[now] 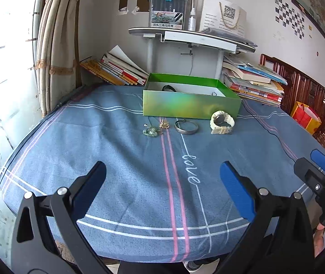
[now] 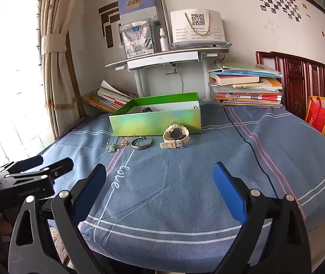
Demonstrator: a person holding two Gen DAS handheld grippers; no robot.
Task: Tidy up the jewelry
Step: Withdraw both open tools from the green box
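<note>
A shiny green open box [image 1: 191, 104] [image 2: 155, 122] stands on the blue cloth-covered table; a dark item [image 1: 168, 88] lies inside it. In front of it lie a row of pieces: a greenish pendant [image 1: 150, 131] [image 2: 111, 147], a small gold piece [image 1: 164, 124] [image 2: 123, 141], a silver bangle [image 1: 186, 127] [image 2: 141, 143] and a cream watch [image 1: 221, 122] [image 2: 175, 136]. My left gripper [image 1: 162, 180] [image 2: 46, 159] is open and empty, near the table's front. My right gripper [image 2: 159, 183] [image 1: 315, 162] is open and empty beside it, to the right.
Stacks of books [image 1: 253, 82] [image 2: 246, 86] lie behind the box on both sides, under a white raised shelf [image 1: 192, 37] holding boxes and a bottle. A black cable [image 2: 249, 146] crosses the cloth at the right. A curtain [image 2: 55, 52] hangs at the left.
</note>
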